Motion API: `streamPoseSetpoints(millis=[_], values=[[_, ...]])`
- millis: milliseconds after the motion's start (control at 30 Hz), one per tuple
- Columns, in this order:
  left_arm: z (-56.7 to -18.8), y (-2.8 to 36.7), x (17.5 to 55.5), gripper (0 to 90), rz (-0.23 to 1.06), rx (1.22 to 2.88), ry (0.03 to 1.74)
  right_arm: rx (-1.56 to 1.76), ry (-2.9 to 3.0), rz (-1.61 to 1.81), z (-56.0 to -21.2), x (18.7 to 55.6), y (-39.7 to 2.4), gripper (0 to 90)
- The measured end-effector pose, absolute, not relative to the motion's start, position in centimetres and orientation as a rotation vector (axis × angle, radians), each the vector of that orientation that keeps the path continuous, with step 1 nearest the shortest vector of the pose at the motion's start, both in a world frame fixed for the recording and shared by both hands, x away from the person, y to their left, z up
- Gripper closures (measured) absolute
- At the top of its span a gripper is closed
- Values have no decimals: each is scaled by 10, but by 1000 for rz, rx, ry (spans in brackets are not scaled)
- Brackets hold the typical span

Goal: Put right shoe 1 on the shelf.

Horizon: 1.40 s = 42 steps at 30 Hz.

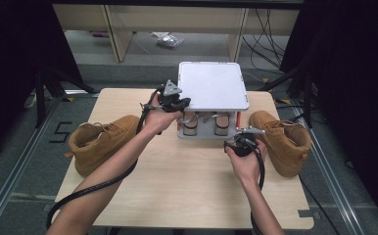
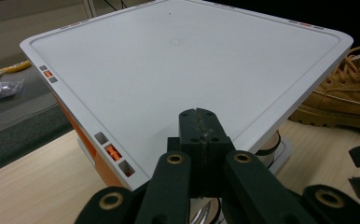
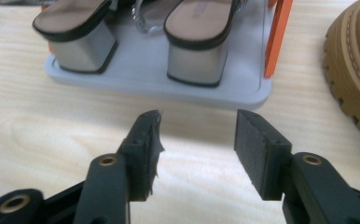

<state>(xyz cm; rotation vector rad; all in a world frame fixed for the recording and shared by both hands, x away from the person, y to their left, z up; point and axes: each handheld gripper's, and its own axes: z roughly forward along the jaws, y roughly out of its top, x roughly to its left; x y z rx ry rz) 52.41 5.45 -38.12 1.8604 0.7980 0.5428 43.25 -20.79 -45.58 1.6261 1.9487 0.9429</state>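
With the left gripper (image 2: 199, 122) pressed together on the rack's white top shelf (image 2: 187, 70) near its front edge, the right gripper (image 3: 197, 135), spread and empty before the heeled sandals (image 3: 136, 35) on the lower tray (image 3: 159, 88), should approach level and square.

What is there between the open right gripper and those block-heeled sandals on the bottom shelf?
Nothing visible. The right gripper faces the sandals across bare table; its jaws stand open and empty. The white rack top lies above them, not in front.

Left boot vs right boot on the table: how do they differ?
The left boot lies at the table's left edge, toe toward the shoe rack; the right boot sits at the right edge, toe toward the person. The left boot is clear of both grippers; the right boot is close beside the right gripper. Both are tan lace-ups.
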Motion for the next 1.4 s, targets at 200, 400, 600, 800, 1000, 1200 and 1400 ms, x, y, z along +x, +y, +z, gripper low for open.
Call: streamPoseSetpoints(millis=[200,400,600,800,1000,1200,1400], values=[[-380,54,524,879,559,1867,796,1624,1979,958,-459,418,-209,476],[-378,56,521,811,547,1862,815,1633,1967,986,-464,410,-212,464],[-375,60,513,721,548,1849,815,1636,1973,995,-467,405,-216,454],[-370,76,501,648,552,1847,814,1661,1940,1023,-471,400,-218,444],[-371,94,487,606,544,1851,832,1644,1932,1038,-474,395,-221,441],[-369,117,469,583,538,1841,840,1638,1928,1049,-475,391,-222,429],[-368,145,450,570,542,1823,862,1644,1929,1060,-474,387,-222,424]])
